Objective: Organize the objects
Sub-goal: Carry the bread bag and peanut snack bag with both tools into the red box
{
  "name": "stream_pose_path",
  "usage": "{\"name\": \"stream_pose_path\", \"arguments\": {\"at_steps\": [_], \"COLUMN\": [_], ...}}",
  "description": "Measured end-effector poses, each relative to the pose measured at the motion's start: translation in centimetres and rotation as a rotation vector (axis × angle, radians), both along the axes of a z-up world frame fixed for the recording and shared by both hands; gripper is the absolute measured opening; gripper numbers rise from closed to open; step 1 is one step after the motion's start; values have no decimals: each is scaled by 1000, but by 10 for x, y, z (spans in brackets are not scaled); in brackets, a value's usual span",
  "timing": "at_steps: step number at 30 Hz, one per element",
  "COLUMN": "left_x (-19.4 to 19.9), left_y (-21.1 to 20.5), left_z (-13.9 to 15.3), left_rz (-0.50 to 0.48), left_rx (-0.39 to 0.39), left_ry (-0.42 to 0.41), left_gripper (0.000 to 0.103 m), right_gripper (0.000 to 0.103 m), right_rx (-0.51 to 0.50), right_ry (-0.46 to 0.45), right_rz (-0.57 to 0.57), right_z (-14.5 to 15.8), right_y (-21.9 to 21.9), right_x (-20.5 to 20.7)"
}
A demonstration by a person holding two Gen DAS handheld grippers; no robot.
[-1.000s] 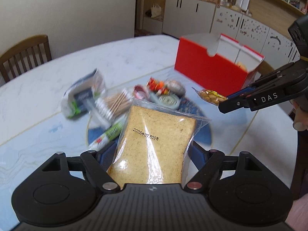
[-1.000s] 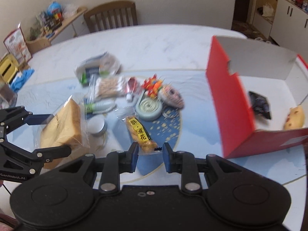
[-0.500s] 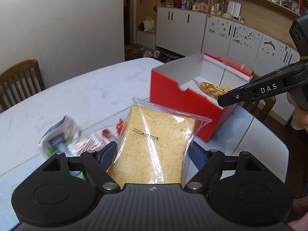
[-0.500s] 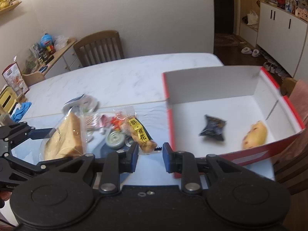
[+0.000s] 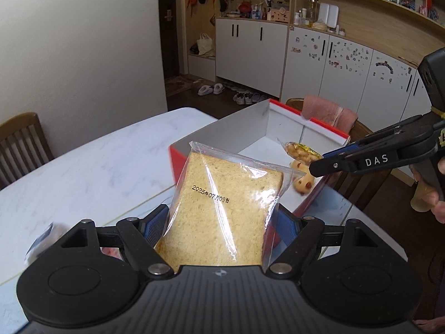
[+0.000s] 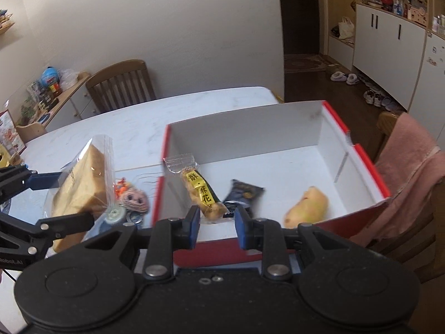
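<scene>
Now both grippers have risen clear of the pile of small items and swung over toward the open red cardboard box with white inside walls (image 6: 358, 164), which a second ago sat off to the side and a half second ago only filled part of each view. The left gripper (image 5: 219, 222) has its blue-padded fingers (image 5: 154, 226) closed on the lower part of the slice of brown bread sealed in a clear plastic bag (image 5: 222, 208), held upright with its top edge in front of the box's near red corner, not yet over the interior as far as the left wrist view shows. The right gripper (image 6: 217, 222) pinches the bottom end of the clear snack packet with a yellow and black label (image 6: 198, 192), which now hangs above the box floor near its left wall, just beside a small black wrapped packet (image 6: 244, 193) and well apart from a yellow bun-like item (image 6: 307, 207) lying inside. Judging from this, the packet is about ready to be let go, while the bread likely needs carrying further over the rim; leftover items (image 6: 133, 200) remain on the white marble-patterned table (image 6: 139, 122)
</scene>
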State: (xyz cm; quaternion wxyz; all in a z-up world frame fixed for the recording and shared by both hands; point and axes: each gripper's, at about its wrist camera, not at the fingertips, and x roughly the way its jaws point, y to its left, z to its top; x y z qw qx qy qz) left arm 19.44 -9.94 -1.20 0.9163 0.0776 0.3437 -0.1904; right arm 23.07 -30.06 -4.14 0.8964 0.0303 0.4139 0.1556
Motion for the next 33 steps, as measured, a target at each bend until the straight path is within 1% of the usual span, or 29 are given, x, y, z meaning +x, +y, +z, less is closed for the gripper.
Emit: {"name": "stream_pose_path", "arguments": {"at_steps": [3, 11, 19, 23, 25, 28, 30, 32, 33], "left_x": [10, 46, 80, 100, 109, 122, 131, 139, 142], "left_y": [-18, -57, -95, -106, -110, -116, -119, -122, -123], "left_z": [0, -8, -22, -28, -32, -39, -44, -52, -57], "left_rz": [-9, -35, -62, -53, -51, -54, -57, -57, -51], "left_rx": [21, 63, 137, 140, 161, 186, 188, 209, 223], "left_ry": [1, 50, 89, 126, 132, 153, 166, 193, 206], "left_gripper": [80, 80, 80, 80, 79, 73, 64, 60, 60], "right_gripper": [26, 26, 26, 26, 26, 26, 26, 26, 26], "right_rx": [-6, -22, -42, -68, -78, -91, -107, -124, -135], "right_ry": [-2, 1, 11, 18, 24, 41, 52, 72, 84], "right_rz": [-17, -47, -37, -32, -25, -17, -9, 11, 21], "right_z": [-3, -16, -26, -31, -35, -41, -45, -50, -53], "right_y": [-17, -50, -62, -63, -63, -62, -60, -57, -55], "right_x": [6, 24, 54, 71, 78, 91, 99, 107, 111]}}
